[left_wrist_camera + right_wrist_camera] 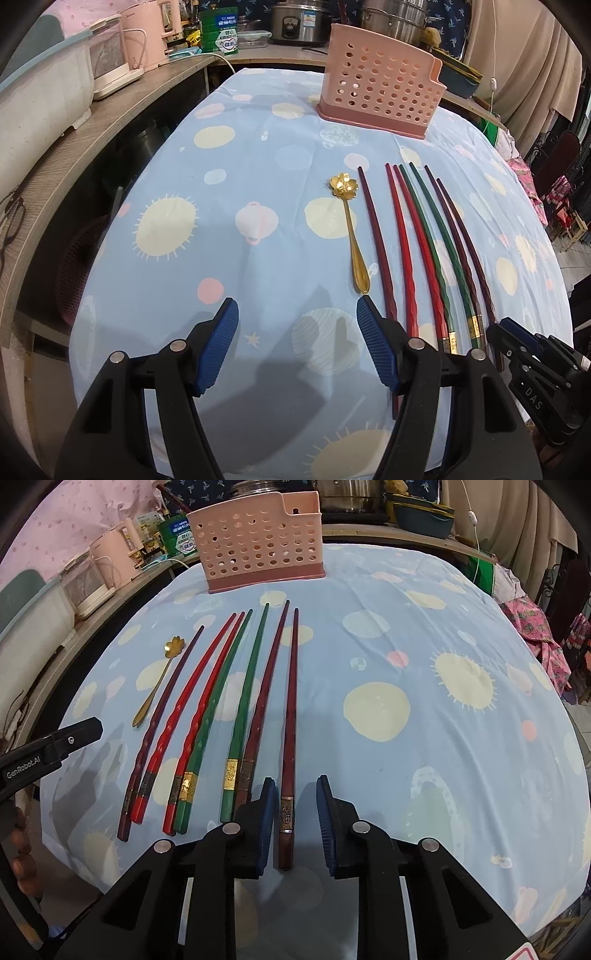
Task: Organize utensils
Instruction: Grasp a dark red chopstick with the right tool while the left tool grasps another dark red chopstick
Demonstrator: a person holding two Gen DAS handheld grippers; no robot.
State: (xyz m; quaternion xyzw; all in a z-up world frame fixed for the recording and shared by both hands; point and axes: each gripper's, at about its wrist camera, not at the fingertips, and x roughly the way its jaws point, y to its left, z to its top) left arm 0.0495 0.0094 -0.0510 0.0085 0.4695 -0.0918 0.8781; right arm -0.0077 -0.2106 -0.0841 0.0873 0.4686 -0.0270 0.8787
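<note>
Several chopsticks [207, 716] in maroon, red, green and brown lie side by side on the blue patterned tablecloth [406, 635]. A gold flower-bowl spoon [351, 229] rests left of them. A pink perforated utensil holder [258, 542] stands at the far end. My right gripper [295, 801] straddles the thick end of the rightmost brown chopstick [290, 709]; a gap shows on both sides, so its pads are clear of the stick. My left gripper [295, 310] is open over bare cloth, its right fingertip [365, 306] just below the spoon's handle end.
A wooden shelf [110, 125] along the left carries a white bin and pink appliances. Steel pots [299, 22] and a green tin stand behind the holder. Clothes and chairs [535, 627] crowd the right side beyond the table edge.
</note>
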